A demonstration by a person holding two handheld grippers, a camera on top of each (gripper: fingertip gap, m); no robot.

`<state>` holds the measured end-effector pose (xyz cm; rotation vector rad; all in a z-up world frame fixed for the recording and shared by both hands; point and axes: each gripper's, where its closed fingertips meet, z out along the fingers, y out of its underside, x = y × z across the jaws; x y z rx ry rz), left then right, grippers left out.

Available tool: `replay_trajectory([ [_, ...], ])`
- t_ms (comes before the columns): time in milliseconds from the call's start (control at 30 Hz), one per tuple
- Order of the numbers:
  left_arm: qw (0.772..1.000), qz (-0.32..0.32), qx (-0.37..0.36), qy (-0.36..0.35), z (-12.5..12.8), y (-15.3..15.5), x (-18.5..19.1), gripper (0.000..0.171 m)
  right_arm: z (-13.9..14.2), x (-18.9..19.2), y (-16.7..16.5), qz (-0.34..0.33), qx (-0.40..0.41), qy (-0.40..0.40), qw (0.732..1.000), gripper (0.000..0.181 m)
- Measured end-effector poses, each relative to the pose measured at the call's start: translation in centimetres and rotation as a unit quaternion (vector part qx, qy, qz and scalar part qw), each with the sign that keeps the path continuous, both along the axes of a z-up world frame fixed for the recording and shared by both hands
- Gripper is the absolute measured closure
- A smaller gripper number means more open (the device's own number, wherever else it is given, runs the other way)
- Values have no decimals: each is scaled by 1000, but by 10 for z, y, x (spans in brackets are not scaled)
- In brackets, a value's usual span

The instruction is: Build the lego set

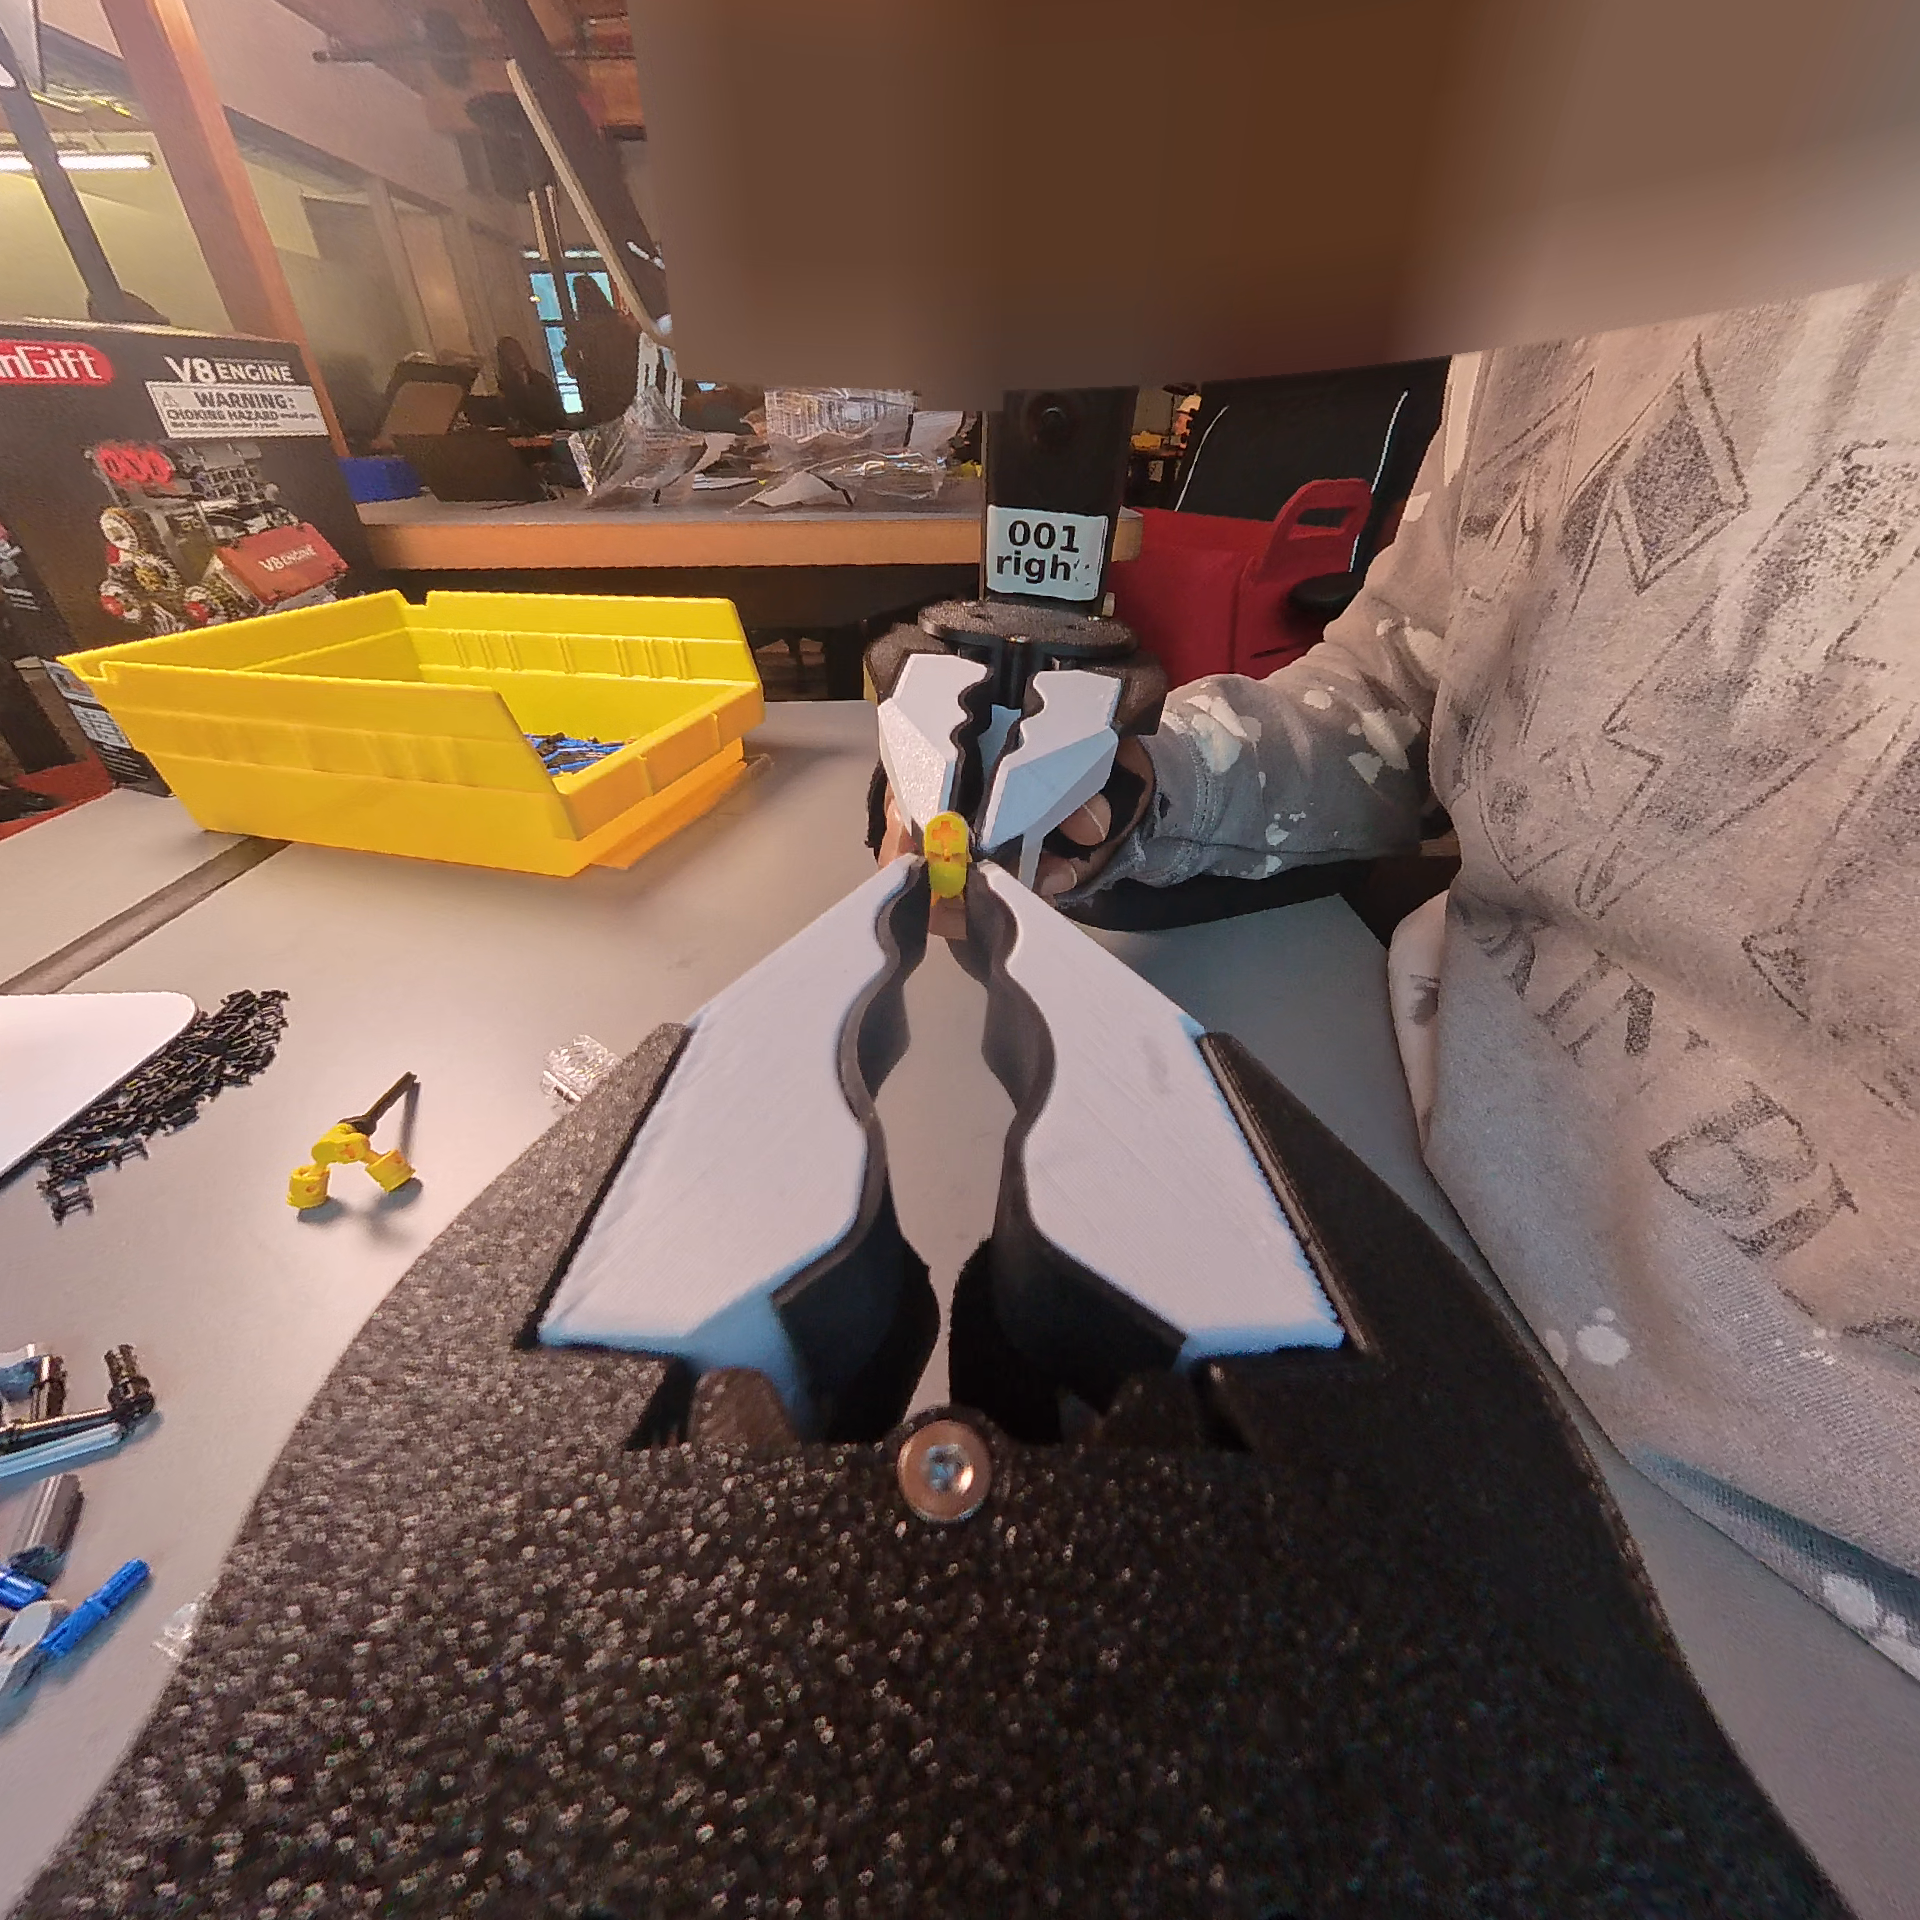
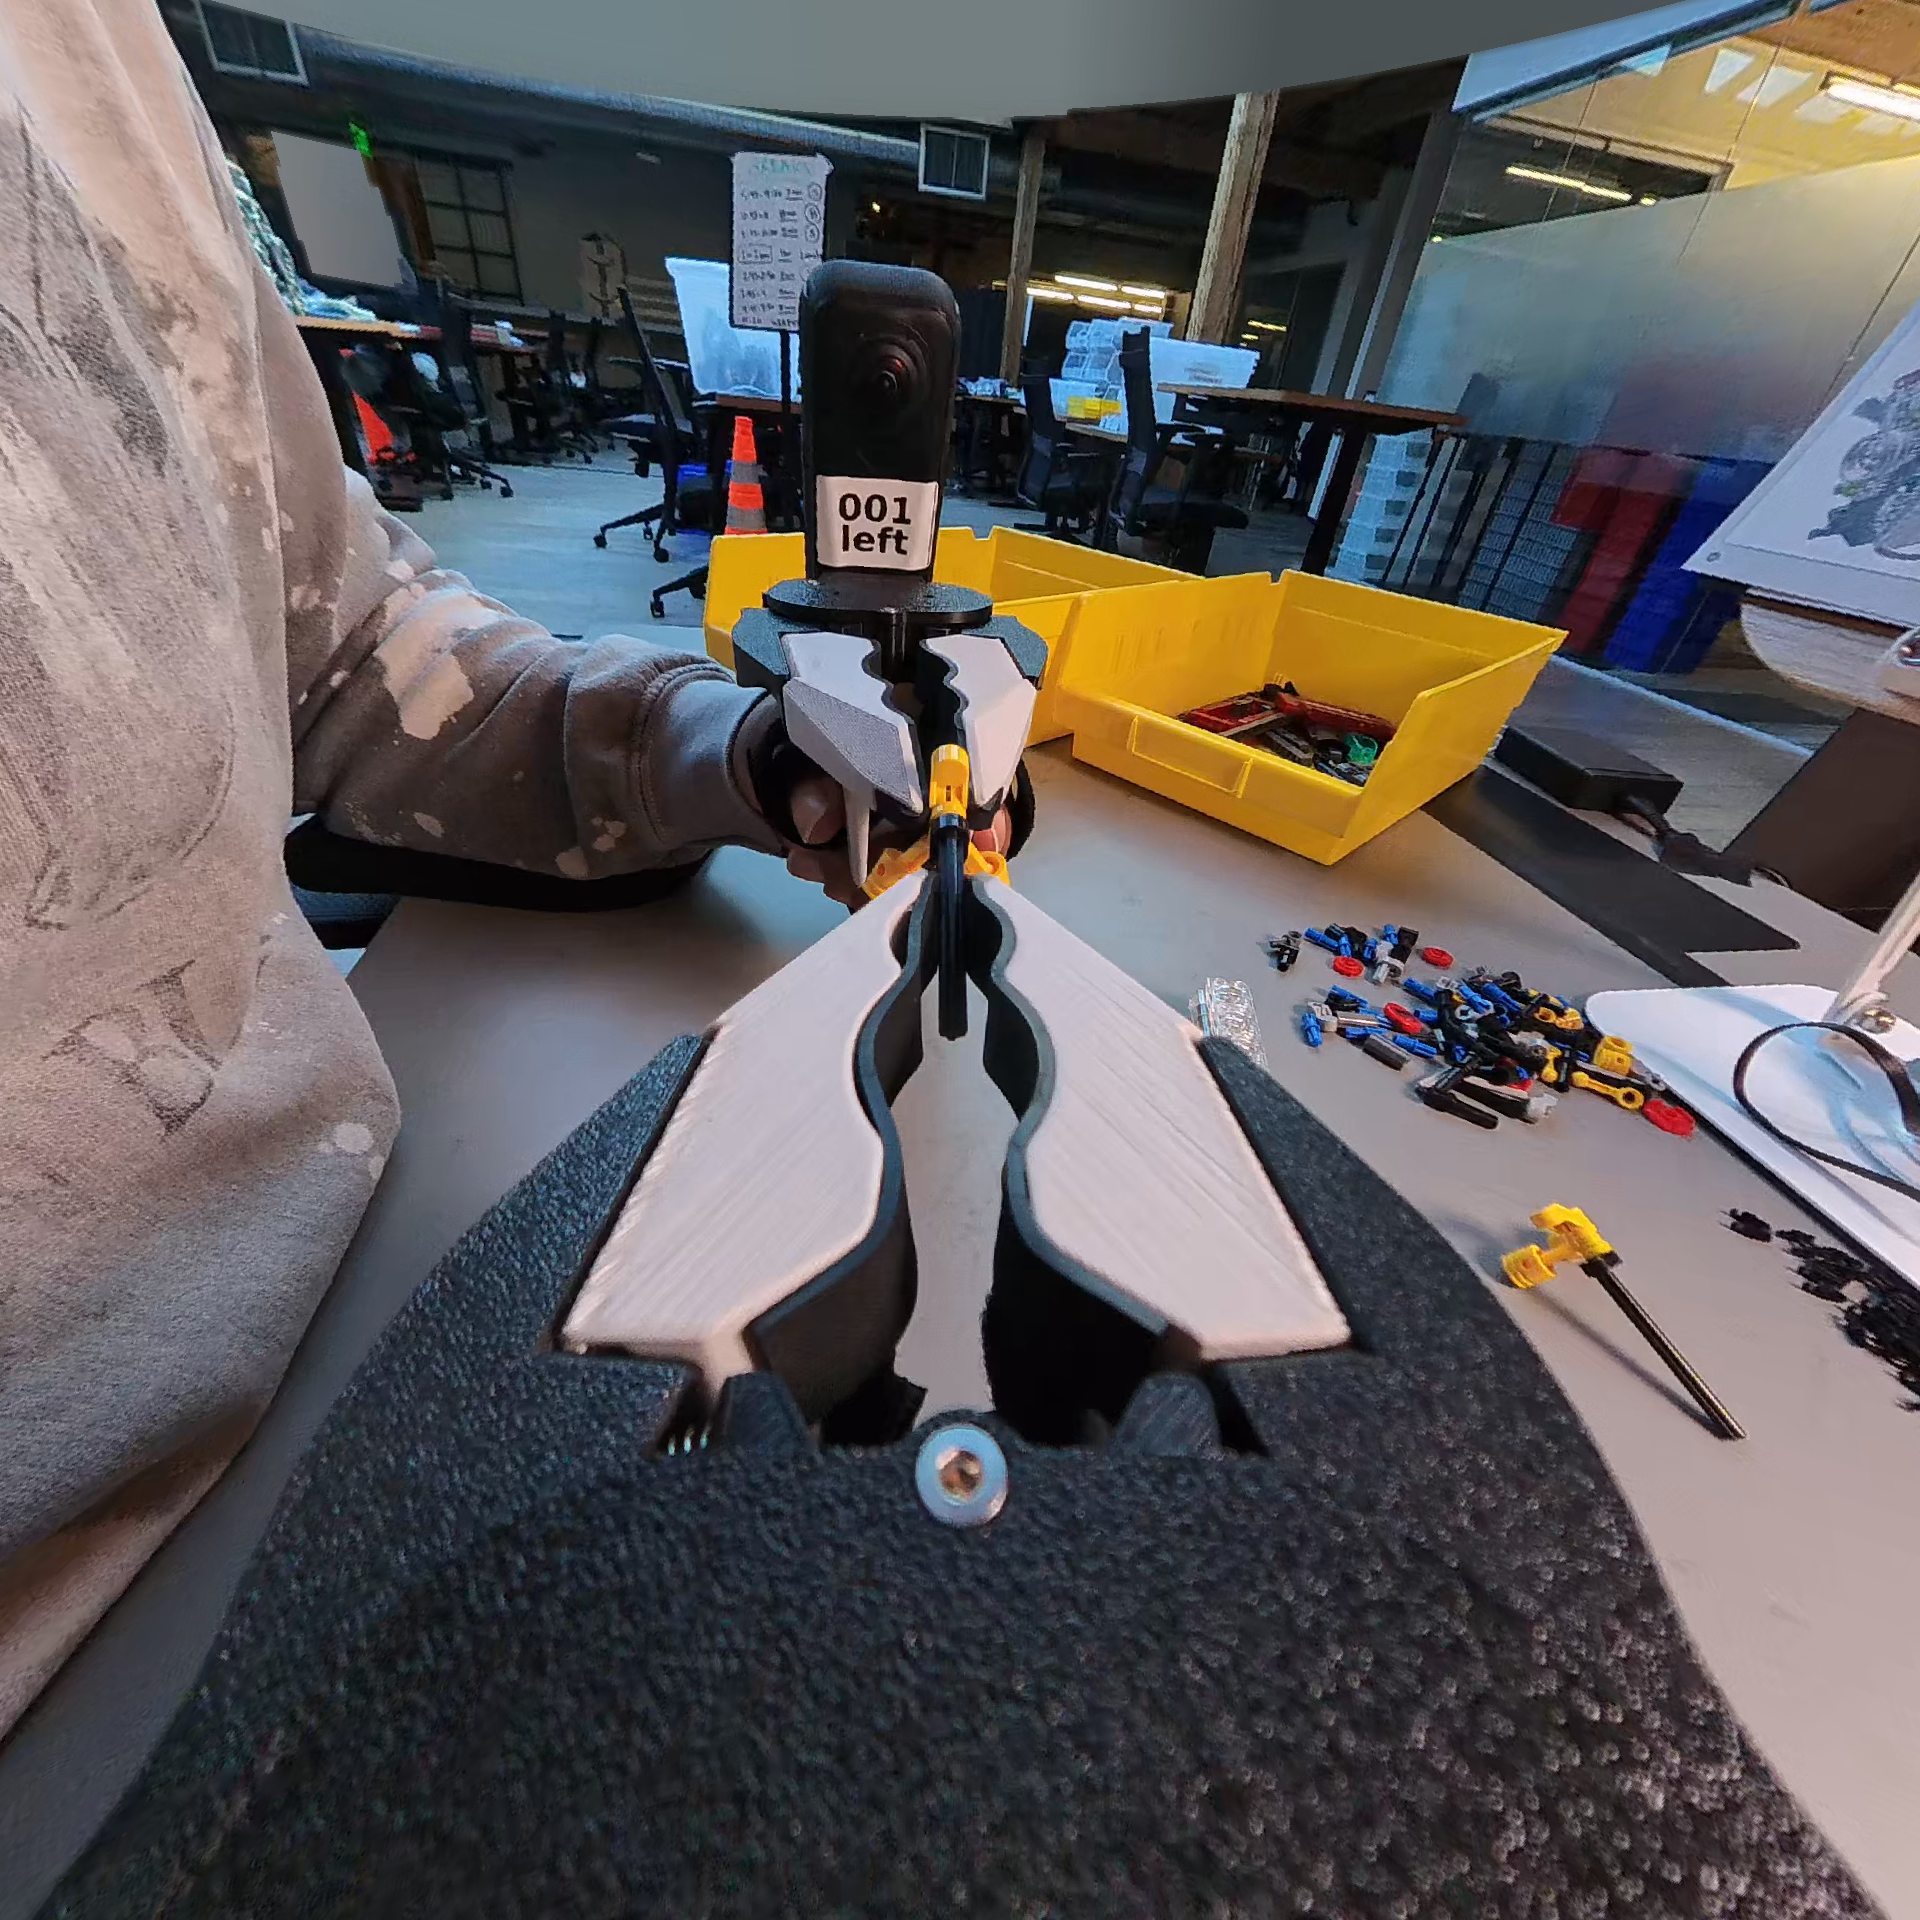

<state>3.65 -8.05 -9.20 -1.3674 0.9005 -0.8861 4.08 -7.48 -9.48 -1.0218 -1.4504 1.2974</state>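
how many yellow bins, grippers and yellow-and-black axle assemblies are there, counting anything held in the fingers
yellow bins: 2, the bin with parts and the bin behind it
grippers: 2, left gripper and right gripper
yellow-and-black axle assemblies: 2, the held assembly gripped by both, and the loose assembly on the table
total: 6

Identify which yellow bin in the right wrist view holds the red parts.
The nearer yellow bin, right of the left hand-held gripper, holds red and dark parts; the bin behind it shows no contents from here.
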Motion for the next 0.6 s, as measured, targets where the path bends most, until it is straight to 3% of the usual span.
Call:
replay_trajectory([
  [200, 1000, -15, -14, -21, 5, -1, 0, 164, 2, 0, -1, 8, 4, 3, 1000, 179],
  [600, 1000, -14, -18, 3, -1, -2, -1, 164, -5, 1, -1, 16, 14, -9, 1000, 178],
])
